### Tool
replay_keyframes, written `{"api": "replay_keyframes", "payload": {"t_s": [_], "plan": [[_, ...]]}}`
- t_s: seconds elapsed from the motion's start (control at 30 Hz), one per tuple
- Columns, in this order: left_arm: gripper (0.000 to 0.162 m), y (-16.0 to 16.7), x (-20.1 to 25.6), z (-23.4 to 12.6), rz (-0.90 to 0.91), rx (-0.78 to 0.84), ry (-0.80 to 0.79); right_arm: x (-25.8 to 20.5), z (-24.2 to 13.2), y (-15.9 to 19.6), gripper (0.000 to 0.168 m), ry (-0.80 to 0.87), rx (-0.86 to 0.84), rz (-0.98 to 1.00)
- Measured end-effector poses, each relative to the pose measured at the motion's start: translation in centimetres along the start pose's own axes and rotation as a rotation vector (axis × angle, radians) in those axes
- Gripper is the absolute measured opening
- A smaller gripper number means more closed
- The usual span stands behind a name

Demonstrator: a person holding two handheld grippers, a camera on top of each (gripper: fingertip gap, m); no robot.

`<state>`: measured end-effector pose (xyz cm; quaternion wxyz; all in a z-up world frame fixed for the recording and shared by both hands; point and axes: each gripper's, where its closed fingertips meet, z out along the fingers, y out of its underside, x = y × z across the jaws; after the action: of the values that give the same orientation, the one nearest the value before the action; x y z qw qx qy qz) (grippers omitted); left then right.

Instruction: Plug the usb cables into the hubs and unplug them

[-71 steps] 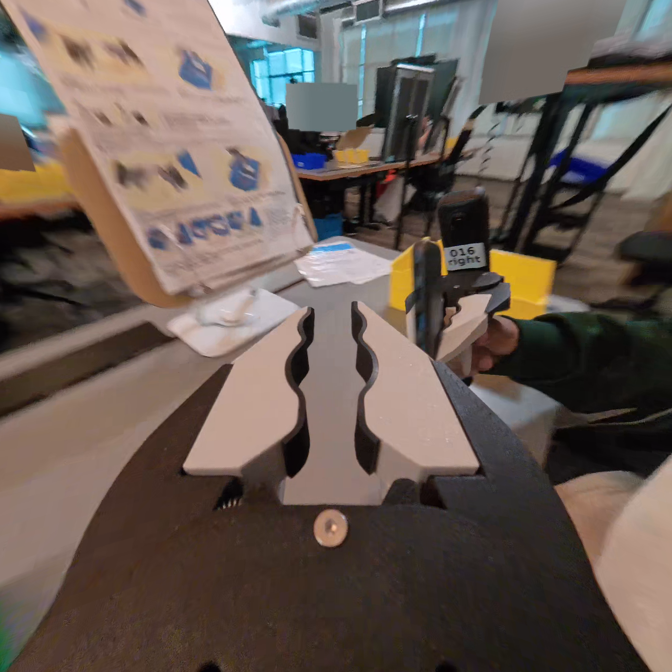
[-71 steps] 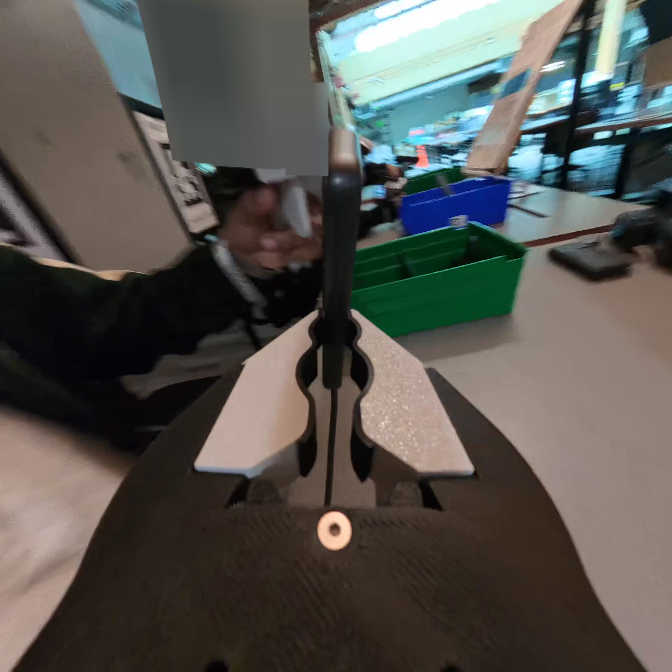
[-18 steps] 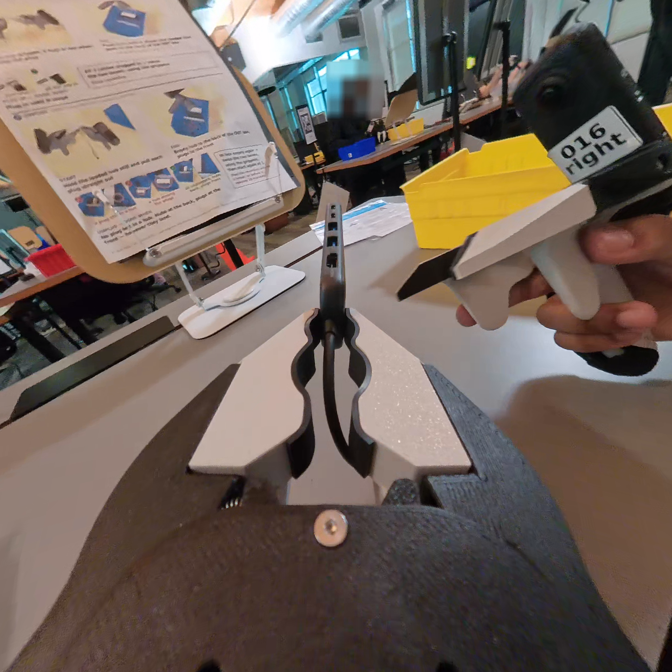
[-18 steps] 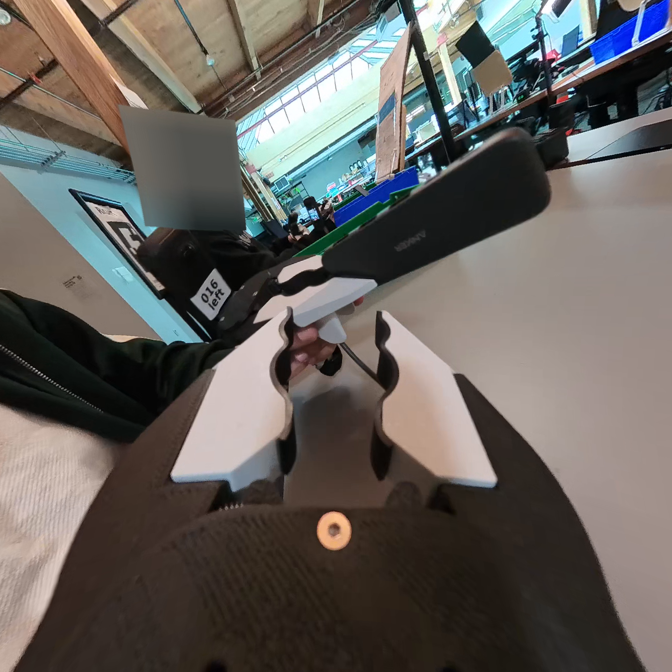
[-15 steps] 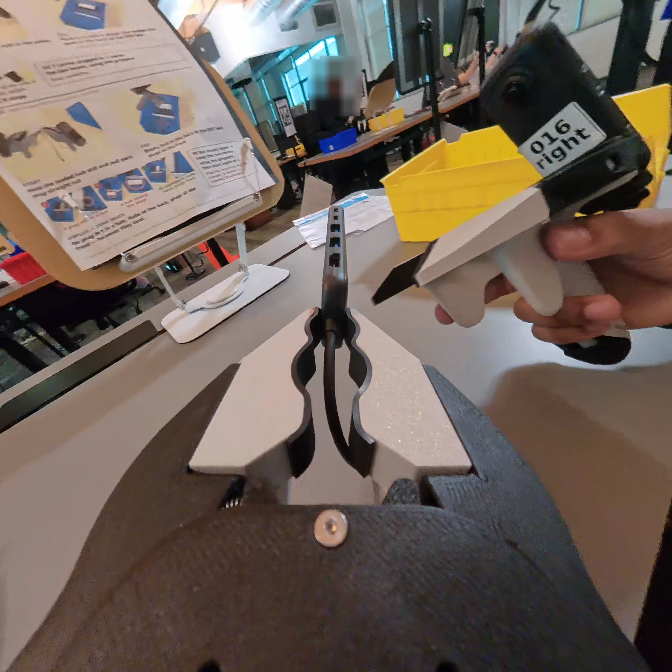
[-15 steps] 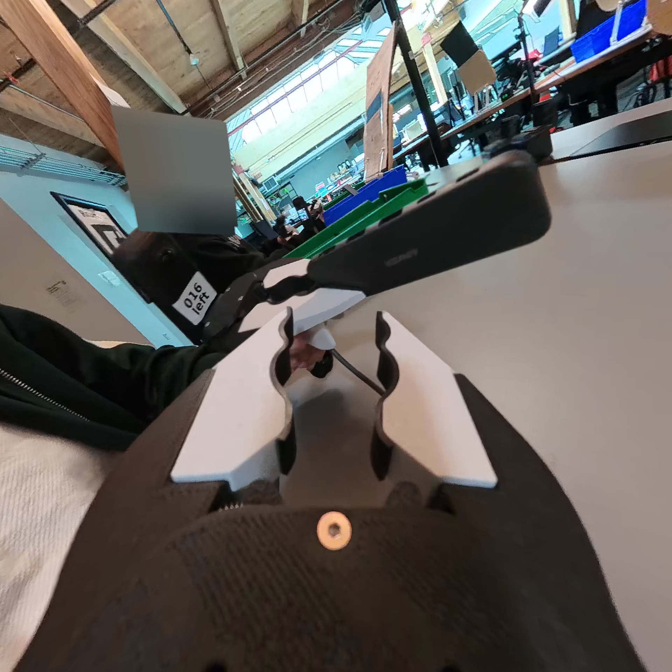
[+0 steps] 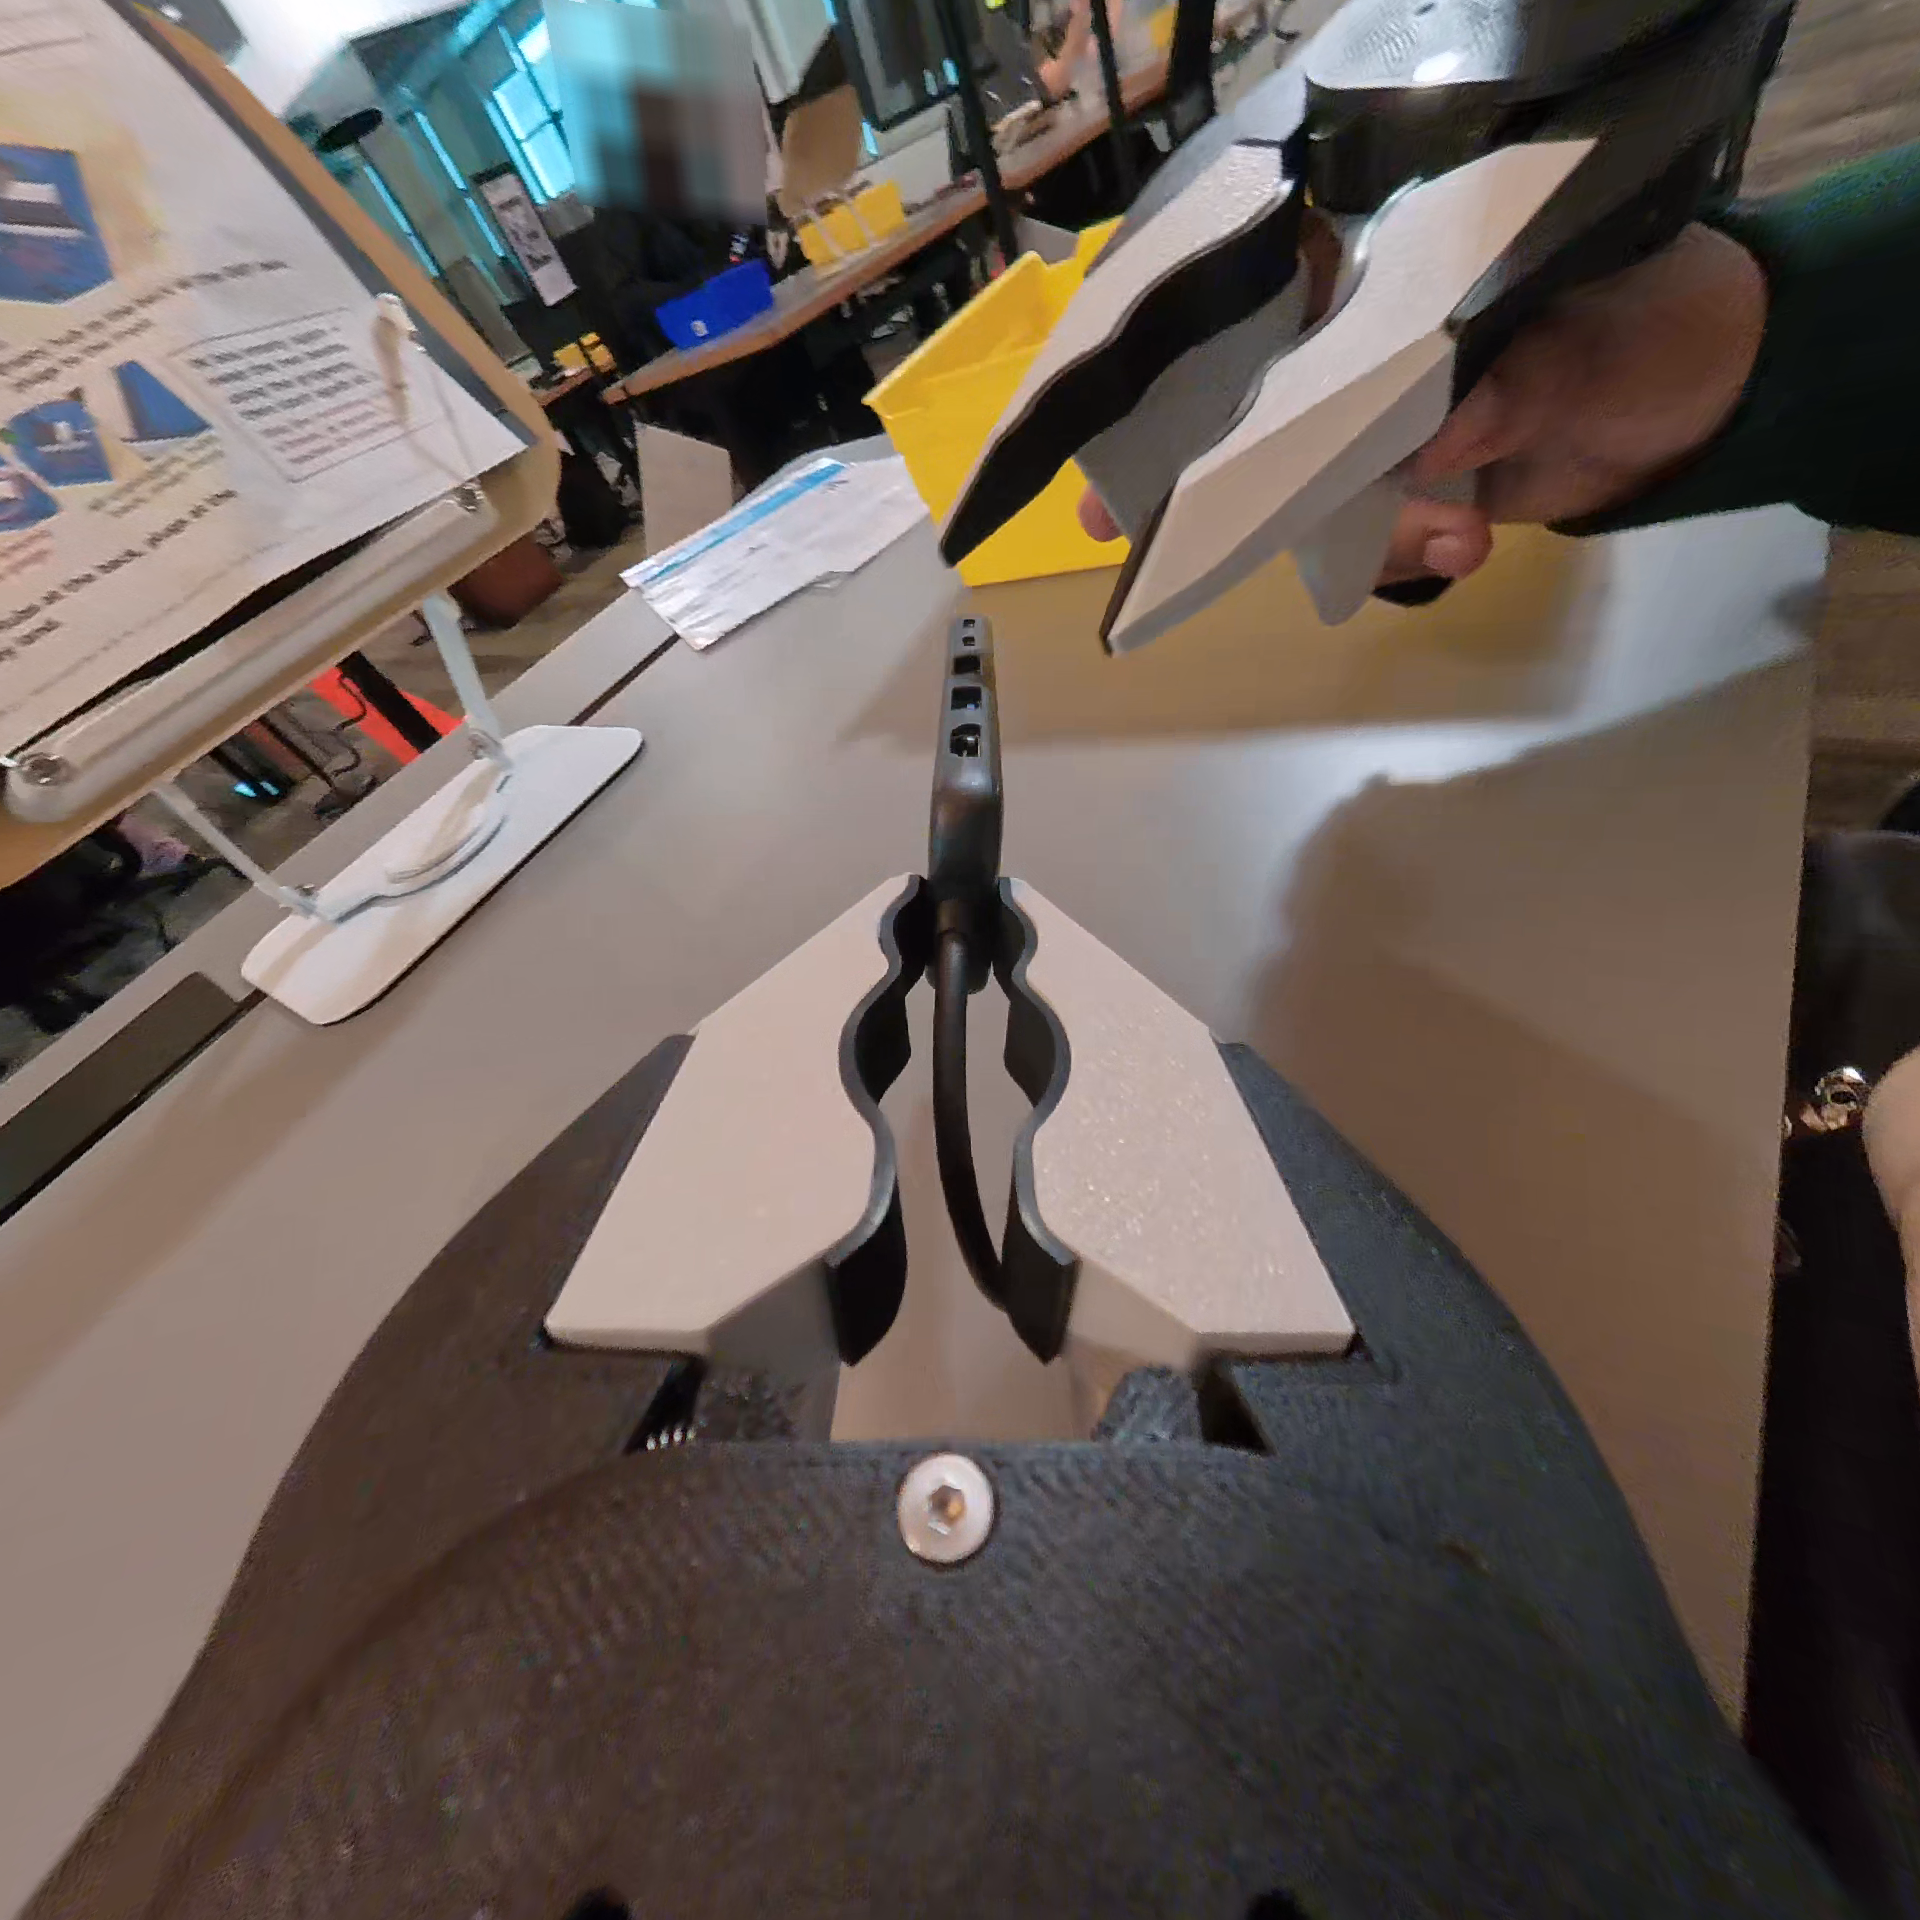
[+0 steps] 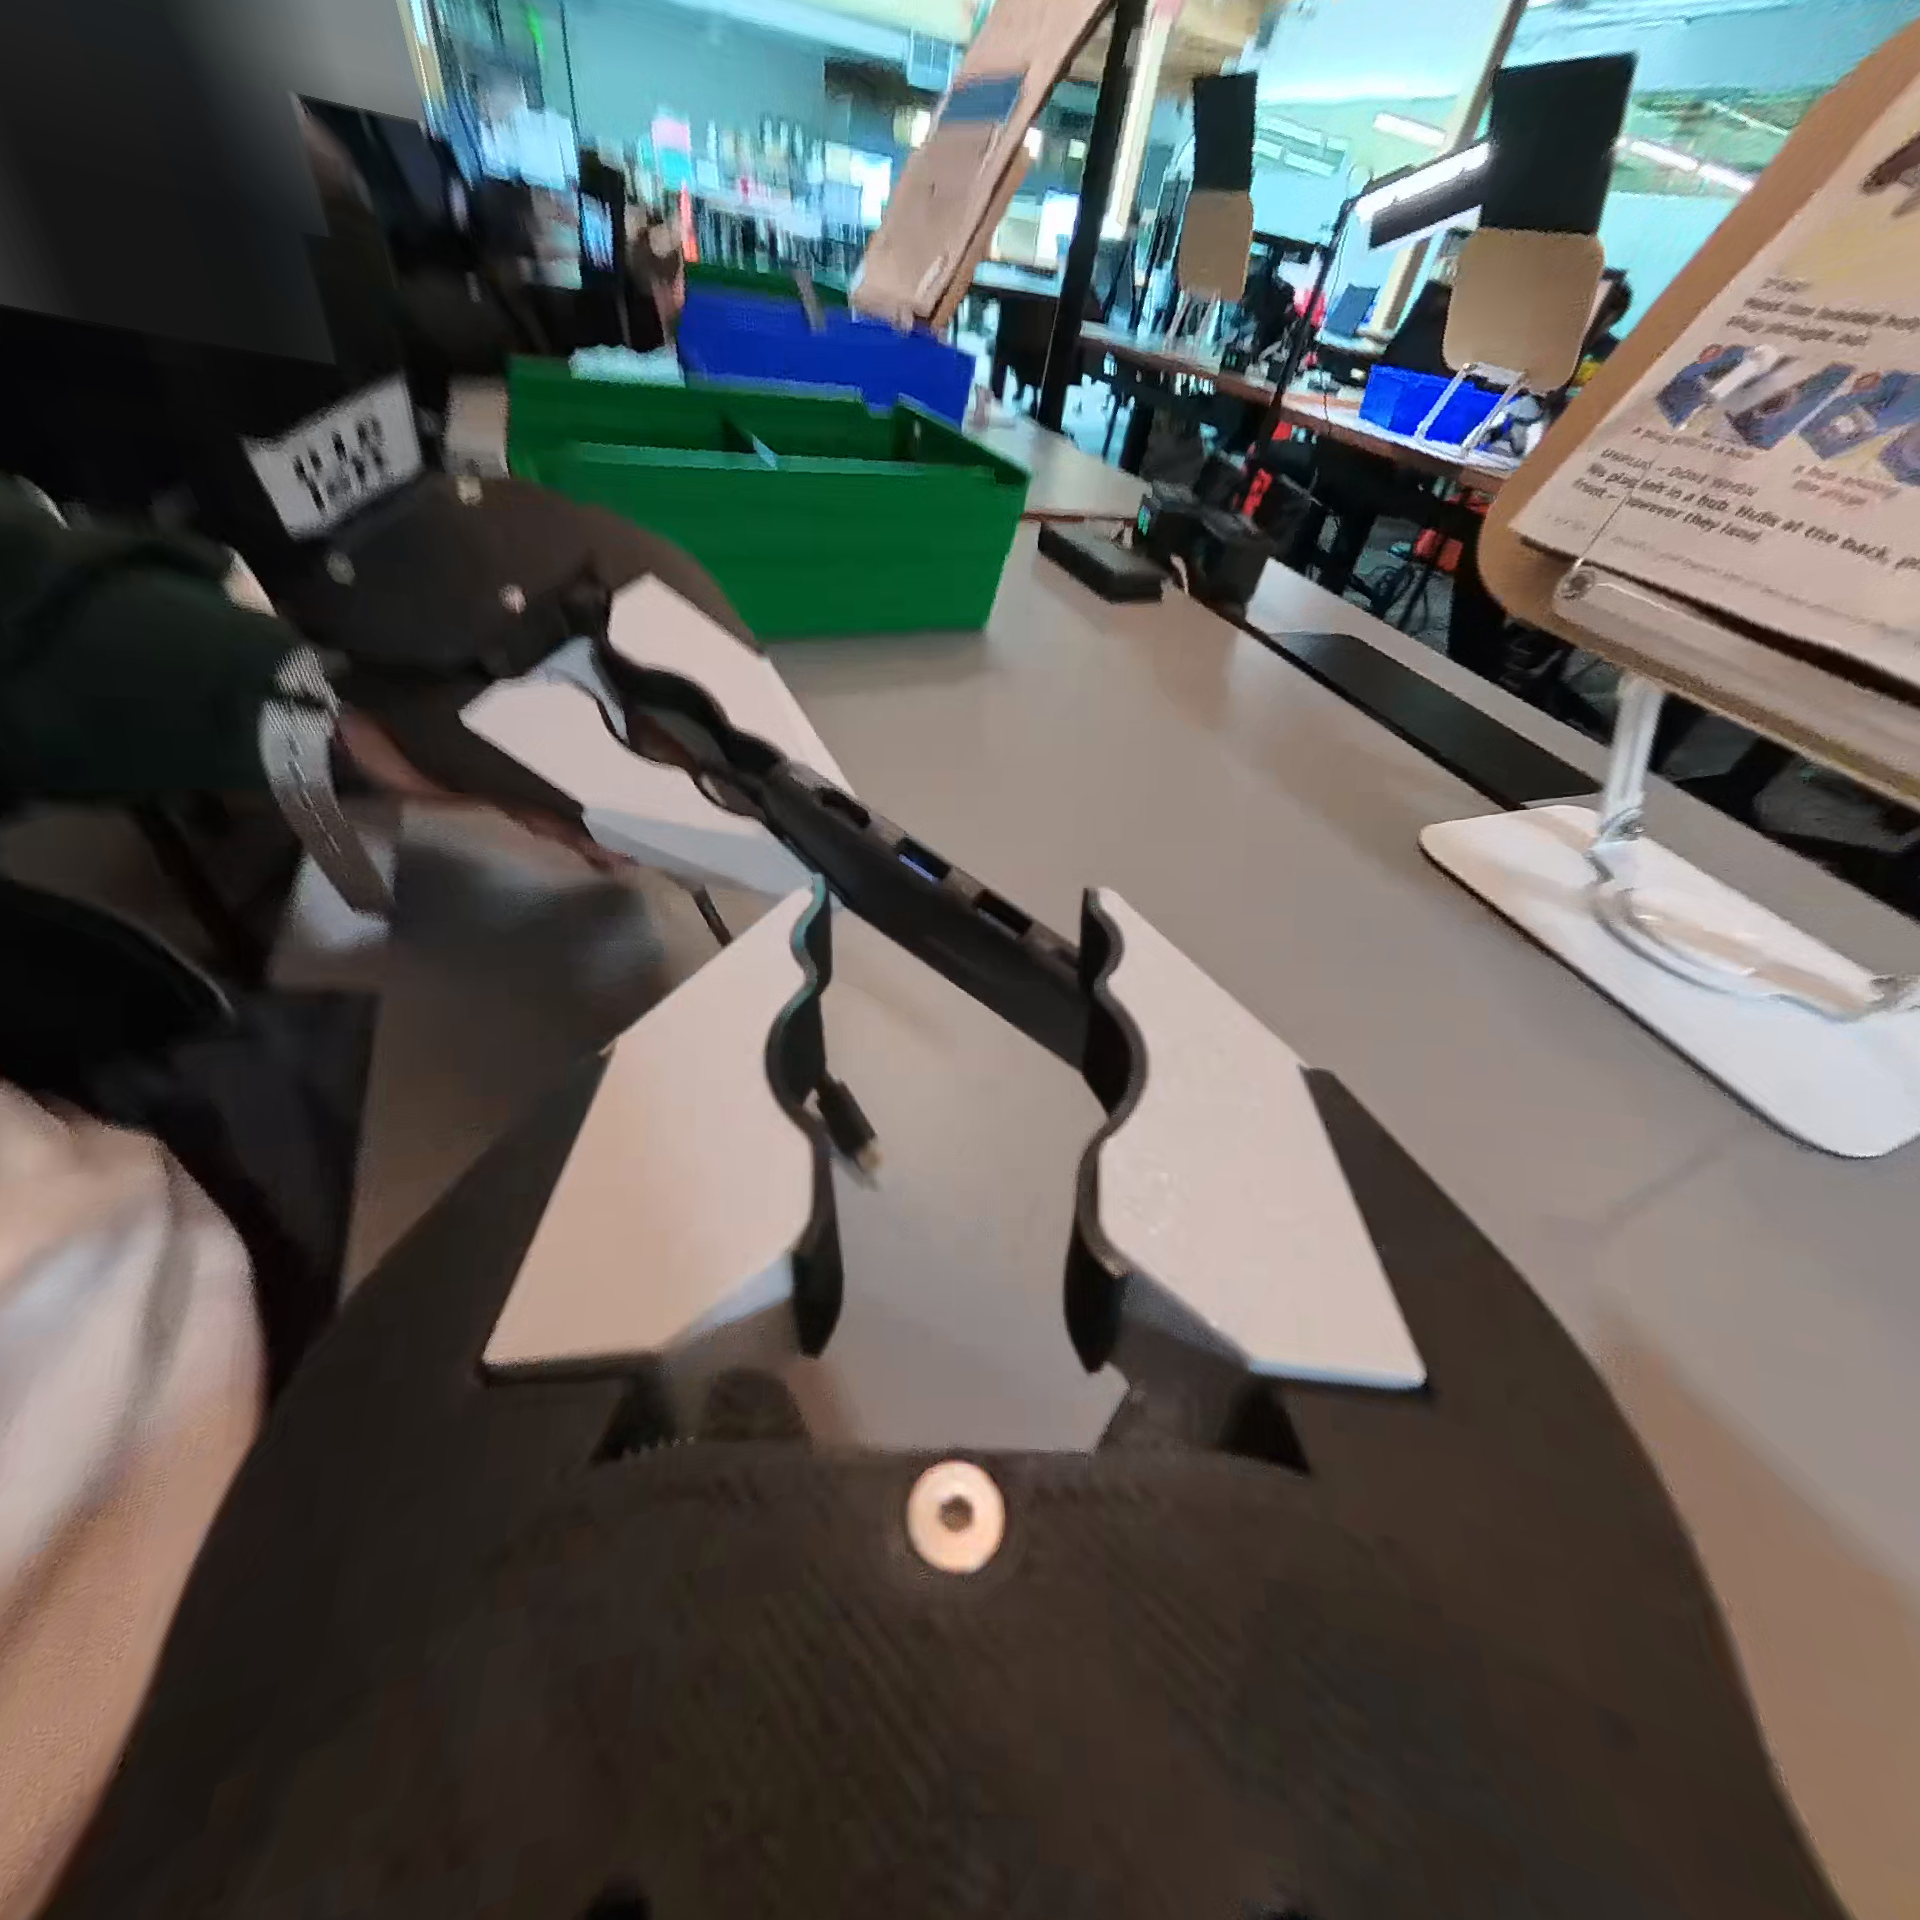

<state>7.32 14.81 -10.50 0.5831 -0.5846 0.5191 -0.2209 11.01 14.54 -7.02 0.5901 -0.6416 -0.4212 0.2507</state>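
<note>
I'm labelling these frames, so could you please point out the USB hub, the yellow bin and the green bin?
USB hub (image 7: 966, 748), left wrist view, its ported edge.
yellow bin (image 7: 987, 416), left wrist view, side wall.
green bin (image 8: 831, 551), right wrist view, front wall.

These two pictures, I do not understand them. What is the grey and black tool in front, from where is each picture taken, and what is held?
No robot arm is here. A person holds one hand tool in each hand, and each tool carries a camera looking along its two grey fingers. In the left wrist view, the left gripper is shut on a black USB hub, whose cable loops back between the fingers. The right gripper hovers above, open and empty. The right wrist view shows the same hub from the other side. On the grey table stand a yellow bin, a green bin and an instruction sheet stand.
</note>
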Motion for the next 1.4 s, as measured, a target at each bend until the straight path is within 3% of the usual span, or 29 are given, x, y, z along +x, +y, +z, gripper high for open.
{"api": "replay_keyframes", "payload": {"t_s": [0.23, 0.43, 0.53, 0.63, 0.8, 0.93, 1.03, 1.23, 1.4], "plan": [[0.009, 0.9, 2.2, 0.2, 0.121, -0.055, 0.104, -1.4, 1.2, 3.5, 0.046, -0.001, -0.195, -0.276], [0.017, 1.1, 2.2, 0.4, 0.156, -0.06, 0.071, -2.0, 1.7, 5.3, 0.016, 0.003, -0.319, -0.408], [0.03, 0.7, 0.9, 0.3, 0.154, -0.022, -0.015, -1.7, 1.8, 5.1, 0.014, -0.005, -0.335, -0.263], [0.045, -1.1, -2.3, -0.7, 0.119, 0.083, -0.211, -0.5, 1.6, 4.2, 0.013, 0.022, -0.276, -0.079], [0.043, -2.9, -4.1, -2.3, 0.026, 0.203, -0.299, 2.8, 0.3, 2.6, 0.01, 0.062, -0.094, 0.317], [0.032, -2.9, -2.2, -1.6, -0.029, 0.224, -0.186, 4.1, -0.6, 1.4, 0.009, 0.009, 0.109, 0.674], [0.031, -2.2, 0.0, -0.4, -0.192, 0.192, -0.016, 2.8, 0.0, 0.5, 0.01, -0.083, 0.187, 0.798], [0.048, -2.7, 1.2, -0.2, -0.533, 0.216, 0.195, -0.8, 1.2, -2.3, 0.009, -0.246, 0.312, 0.893], [0.043, -3.6, 3.1, -0.5, -0.799, 0.238, 0.457, -1.4, 1.0, -3.6, 0.009, -0.275, 0.377, 0.871]]}}
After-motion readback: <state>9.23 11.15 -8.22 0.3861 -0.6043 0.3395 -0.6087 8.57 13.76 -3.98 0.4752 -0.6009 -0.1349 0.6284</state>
